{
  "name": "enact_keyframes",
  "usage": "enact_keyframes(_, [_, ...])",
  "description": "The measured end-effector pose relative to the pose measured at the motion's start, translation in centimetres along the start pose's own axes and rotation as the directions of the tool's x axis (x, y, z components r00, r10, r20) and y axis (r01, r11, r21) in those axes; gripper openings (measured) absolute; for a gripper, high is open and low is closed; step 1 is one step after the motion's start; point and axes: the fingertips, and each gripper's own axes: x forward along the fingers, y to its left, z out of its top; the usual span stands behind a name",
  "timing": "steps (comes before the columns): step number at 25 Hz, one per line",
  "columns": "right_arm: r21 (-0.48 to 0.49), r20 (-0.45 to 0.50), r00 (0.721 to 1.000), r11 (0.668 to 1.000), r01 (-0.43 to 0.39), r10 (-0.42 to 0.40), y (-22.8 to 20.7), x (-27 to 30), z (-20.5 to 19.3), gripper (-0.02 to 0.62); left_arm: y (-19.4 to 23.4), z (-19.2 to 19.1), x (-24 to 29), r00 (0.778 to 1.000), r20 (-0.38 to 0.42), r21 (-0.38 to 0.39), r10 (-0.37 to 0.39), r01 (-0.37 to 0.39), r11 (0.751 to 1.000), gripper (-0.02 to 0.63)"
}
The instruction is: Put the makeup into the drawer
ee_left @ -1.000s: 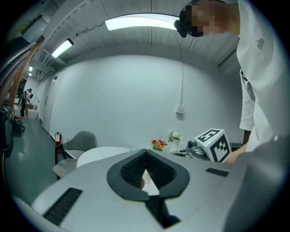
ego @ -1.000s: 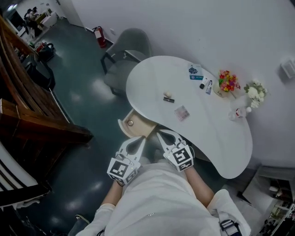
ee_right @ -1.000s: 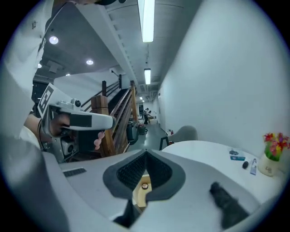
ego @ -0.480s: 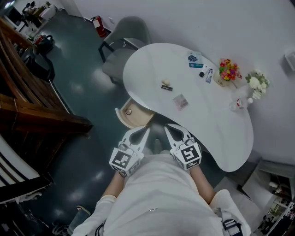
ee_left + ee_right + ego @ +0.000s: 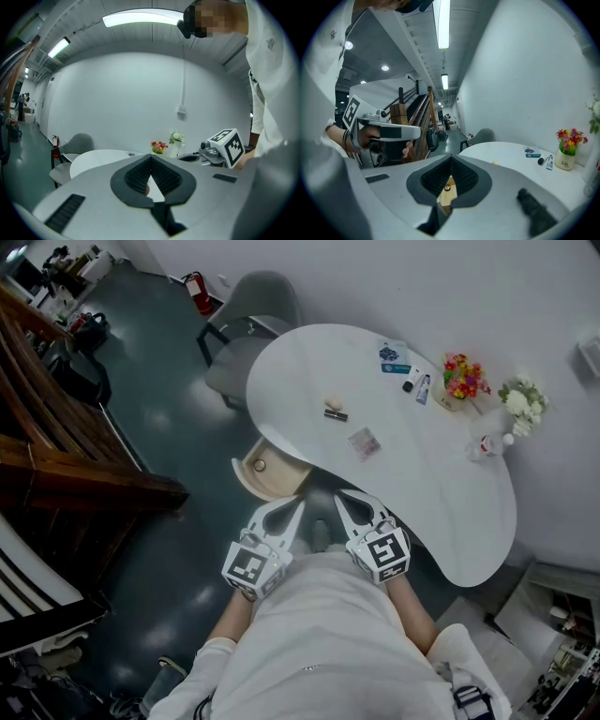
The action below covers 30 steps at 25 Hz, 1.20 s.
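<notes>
On the white table (image 5: 441, 502) lie the makeup items: a dark lipstick (image 5: 336, 414) beside a small pale round piece (image 5: 331, 404), a small flat palette (image 5: 364, 443), and a black bottle (image 5: 409, 385) and tube (image 5: 423, 388) further back. The wooden drawer (image 5: 272, 486) stands pulled out under the table's near-left edge, with its round knob (image 5: 260, 465) showing. My left gripper (image 5: 294, 507) and right gripper (image 5: 351, 504) hang side by side close to my body, short of the table, both shut and empty. In the right gripper view the drawer (image 5: 447, 196) shows through the jaw gap.
A blue box (image 5: 395, 355), a pot of coloured flowers (image 5: 461, 376) and white flowers (image 5: 518, 399) stand along the table's far side. A grey chair (image 5: 246, 343) sits left of the table. A wooden staircase (image 5: 66, 465) runs along the left, over dark floor.
Both grippers have drawn back a little from the drawer and table edge, staying shut. The items on the table have not moved.
</notes>
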Motion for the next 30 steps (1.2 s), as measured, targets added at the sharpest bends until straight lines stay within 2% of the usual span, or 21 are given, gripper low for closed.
enact_keyframes(9, [0.023, -0.083, 0.996, 0.999, 0.025, -0.023, -2.4, 0.8, -2.3, 0.015, -0.2, -0.5, 0.6, 1.000, -0.020, 0.004, 0.000, 0.000, 1.000, 0.009])
enact_keyframes(15, [0.035, -0.154, 0.985, 0.996, 0.078, -0.071, -6.1, 2.0, -4.4, 0.017, -0.1, -0.7, 1.4, 1.000, -0.024, -0.008, 0.007, -0.007, 1.000, 0.009])
enact_keyframes(19, [0.044, -0.225, 0.970, 0.993, 0.106, -0.094, -9.2, 3.1, -6.7, 0.017, -0.3, -1.5, 1.9, 0.998, -0.062, -0.041, -0.001, -0.001, 0.999, 0.009])
enact_keyframes(20, [0.045, -0.241, 0.965, 0.992, 0.114, -0.100, -9.9, 3.4, -7.2, 0.025, -0.3, -1.7, 2.0, 0.997, -0.073, -0.045, -0.004, 0.001, 0.999, 0.009])
enact_keyframes(22, [0.041, -0.268, 0.957, 0.990, 0.131, -0.116, -11.5, 4.0, -8.0, 0.094, -0.2, -2.1, 2.1, 0.996, -0.087, -0.049, -0.005, 0.001, 0.999, 0.009])
enact_keyframes(25, [0.029, -0.303, 0.943, 0.988, 0.152, -0.136, -13.3, 5.0, -9.0, 0.128, 0.1, -2.1, 2.3, 0.996, -0.086, -0.059, 0.006, -0.011, 0.998, 0.009])
enact_keyframes(30, [-0.012, -0.345, 0.926, 0.988, 0.157, -0.151, -15.0, 7.0, -10.4, 0.188, 1.0, -3.9, 1.8, 0.990, -0.137, -0.089, 0.017, -0.029, 0.996, 0.009])
